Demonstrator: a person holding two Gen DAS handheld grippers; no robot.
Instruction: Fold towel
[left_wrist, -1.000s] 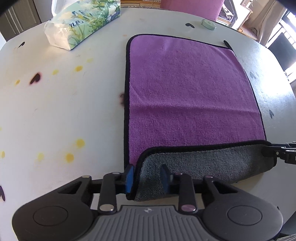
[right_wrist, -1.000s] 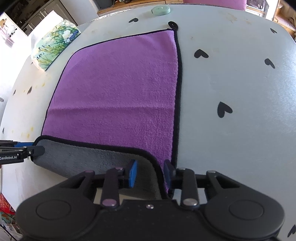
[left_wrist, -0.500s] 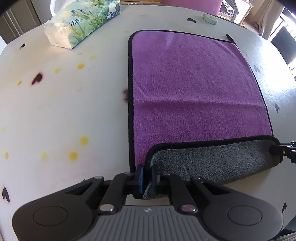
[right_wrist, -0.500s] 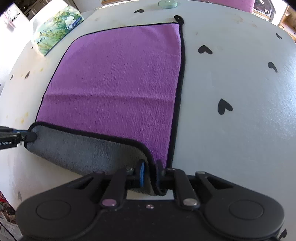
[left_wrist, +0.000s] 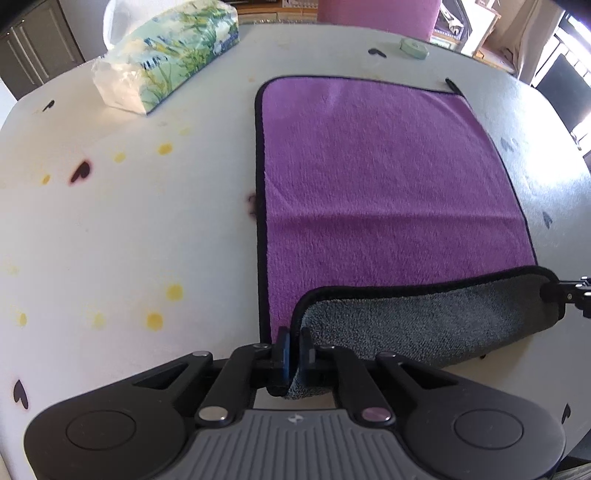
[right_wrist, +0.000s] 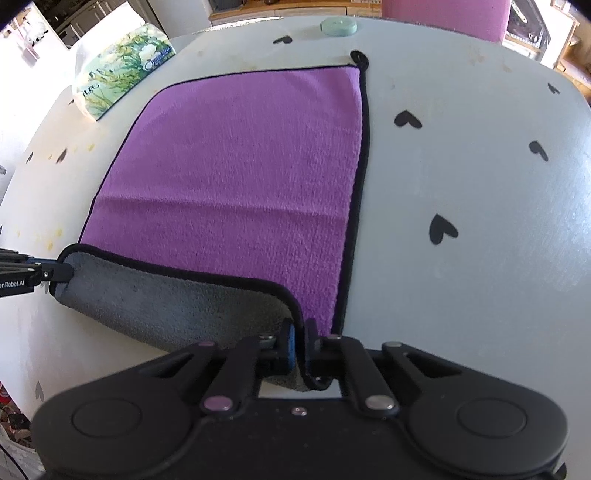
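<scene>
A purple towel (left_wrist: 384, 184) with a black hem and a grey underside lies flat on the white table (left_wrist: 129, 229); it also shows in the right wrist view (right_wrist: 251, 162). Its near edge is lifted and curled over, grey side (left_wrist: 424, 325) up. My left gripper (left_wrist: 294, 341) is shut on the near left corner. My right gripper (right_wrist: 300, 338) is shut on the near right corner. Each gripper's tip shows at the edge of the other's view, the right gripper (left_wrist: 565, 293) and the left gripper (right_wrist: 33, 275).
A tissue pack (left_wrist: 166, 51) lies at the far left of the table. A small pale green round object (left_wrist: 414, 48) sits at the far edge. A purple chair back (left_wrist: 376, 14) stands beyond the table. Black heart marks (right_wrist: 443, 229) dot the tabletop.
Both grippers have shut on the near corners of the towel. The near edge has risen and moved a little further over the purple side.
</scene>
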